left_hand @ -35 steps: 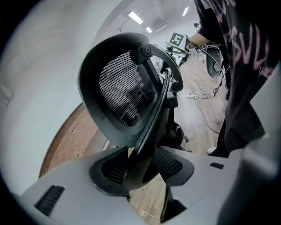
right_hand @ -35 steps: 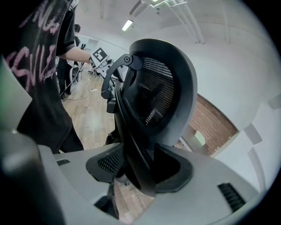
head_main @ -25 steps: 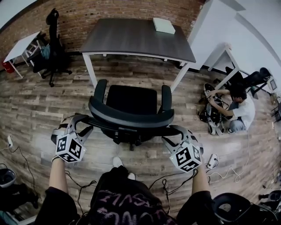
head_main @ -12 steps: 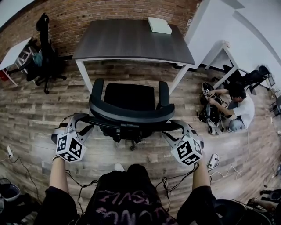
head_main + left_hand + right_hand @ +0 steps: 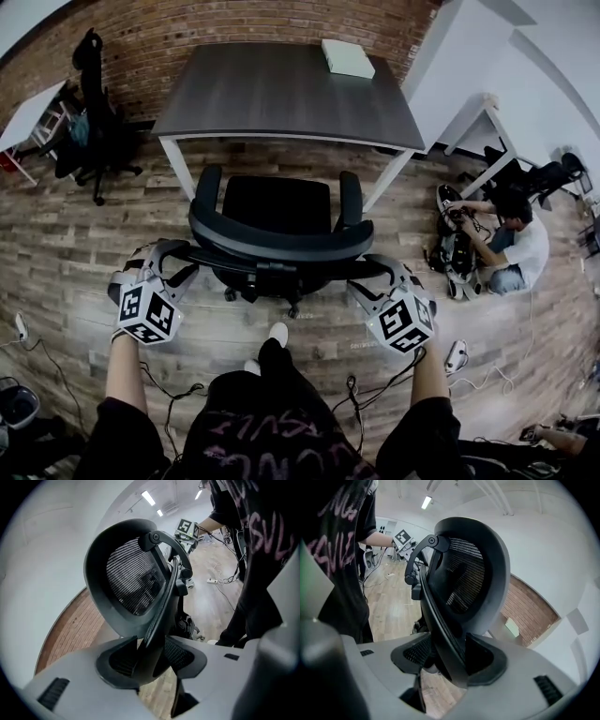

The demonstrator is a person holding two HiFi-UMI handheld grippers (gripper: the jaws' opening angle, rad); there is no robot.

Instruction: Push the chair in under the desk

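A black mesh-backed office chair [image 5: 277, 211] faces the dark grey desk [image 5: 281, 84], its seat front just short of the desk's front edge. My left gripper [image 5: 178, 255] grips the left end of the chair's backrest [image 5: 131, 578]. In the left gripper view the rim sits pinched between the left gripper [image 5: 150, 656] pads. My right gripper [image 5: 370, 269] is on the right end of the backrest [image 5: 473, 573]. The rim fills the gap of the right gripper [image 5: 447, 656], whose jaws stand wide and have eased open a little while still touching it.
A white box [image 5: 347, 58] lies on the desk's far right corner. Another black chair [image 5: 94, 94] and a white table [image 5: 33, 103] stand at the left wall. A person [image 5: 516, 246] sits on the floor at the right, beside a white desk [image 5: 478, 122]. Cables [image 5: 450, 356] trail behind me.
The chair has rolled a little toward the desk with both grippers on its backrest. My feet have stepped forward behind it. The seated person has shifted slightly.
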